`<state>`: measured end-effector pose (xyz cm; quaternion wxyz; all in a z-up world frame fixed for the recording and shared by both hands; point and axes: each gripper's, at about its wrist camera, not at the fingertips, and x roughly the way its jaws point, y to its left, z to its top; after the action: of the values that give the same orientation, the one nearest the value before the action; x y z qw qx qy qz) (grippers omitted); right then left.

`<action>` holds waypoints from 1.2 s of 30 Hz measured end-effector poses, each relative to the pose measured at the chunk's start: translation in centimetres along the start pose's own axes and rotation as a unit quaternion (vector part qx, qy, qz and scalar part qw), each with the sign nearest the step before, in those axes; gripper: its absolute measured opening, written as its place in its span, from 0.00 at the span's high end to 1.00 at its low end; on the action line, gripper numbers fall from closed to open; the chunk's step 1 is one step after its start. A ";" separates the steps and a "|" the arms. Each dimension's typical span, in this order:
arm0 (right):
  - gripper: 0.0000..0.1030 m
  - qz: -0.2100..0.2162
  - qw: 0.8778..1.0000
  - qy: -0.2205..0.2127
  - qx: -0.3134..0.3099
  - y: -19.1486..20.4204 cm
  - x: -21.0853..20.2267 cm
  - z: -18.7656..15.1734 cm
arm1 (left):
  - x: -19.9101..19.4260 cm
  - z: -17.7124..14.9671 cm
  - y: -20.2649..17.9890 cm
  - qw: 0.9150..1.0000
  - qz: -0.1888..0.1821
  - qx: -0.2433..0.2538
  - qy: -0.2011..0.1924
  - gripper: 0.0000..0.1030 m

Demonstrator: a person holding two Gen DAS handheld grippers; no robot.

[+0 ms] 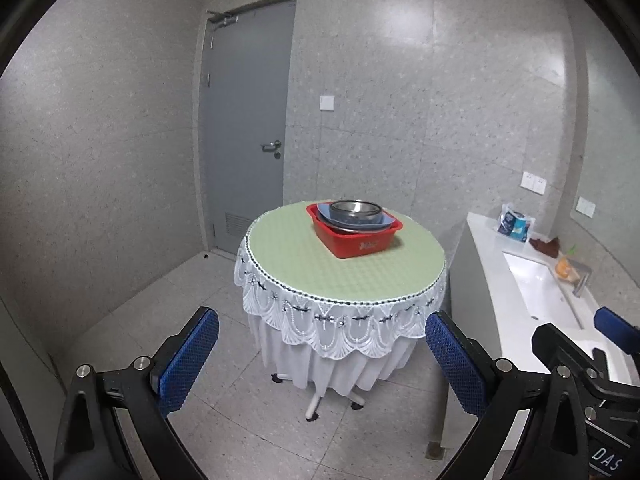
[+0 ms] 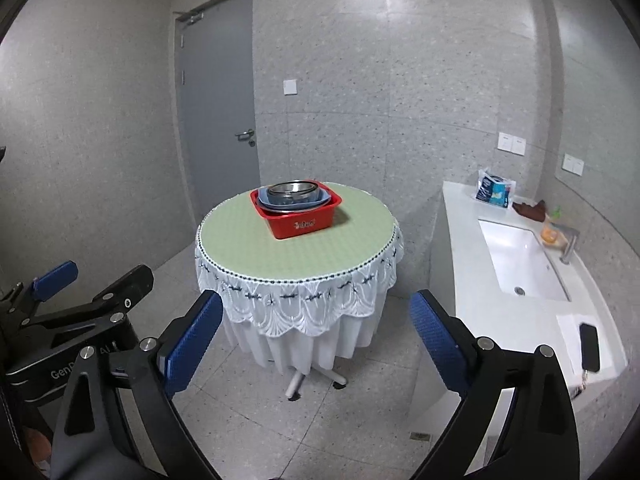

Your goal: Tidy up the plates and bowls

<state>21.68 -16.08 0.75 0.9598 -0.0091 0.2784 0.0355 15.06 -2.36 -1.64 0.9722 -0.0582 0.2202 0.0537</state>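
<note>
- One red basin (image 1: 352, 236) is seen on the round surface (image 1: 304, 276), toward its far side, with the dishes nested inside: a steel bowl (image 1: 354, 210) on top of a blue plate (image 1: 376, 222), with more pieces apparently beneath, too hidden to count.
- Nothing is touched yet; the step in hand is judged to be the approach, with sorting not yet begun.
- Left hand-held gripper (image 1: 322, 364) is held released, nothing between its blue pads, well short of the surface's lace edge.
- Right hand-held gripper (image 2: 316, 344) is likewise spread wide and empty, just beside the left one.
- Next, both need to be carried over the cloth to the basin; the steel bowl's rim is judged the likeliest first grasp, since it sits uppermost.
- White sink counter (image 2: 520, 200) stands to the right, unused.
</note>
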 end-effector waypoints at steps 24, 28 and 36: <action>0.00 -0.024 0.998 -0.063 0.016 0.1 -9.0 -6.4 | -10.0 -8.2 1.9 0.998 0.001 0.028 -0.059 0.01; 0.00 -0.023 0.998 -0.063 0.016 0.3 -9.3 -6.8 | -10.0 -8.4 2.6 0.998 0.001 0.029 -0.061 0.01; 0.00 -0.019 0.998 -0.065 0.016 0.7 -9.9 -7.3 | -9.9 -8.4 4.1 0.997 0.001 0.030 -0.064 0.01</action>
<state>9.45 -16.23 -0.10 0.9764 0.0035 0.2155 0.0133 2.15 -0.25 -5.22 0.9856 -0.0257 0.1589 0.0515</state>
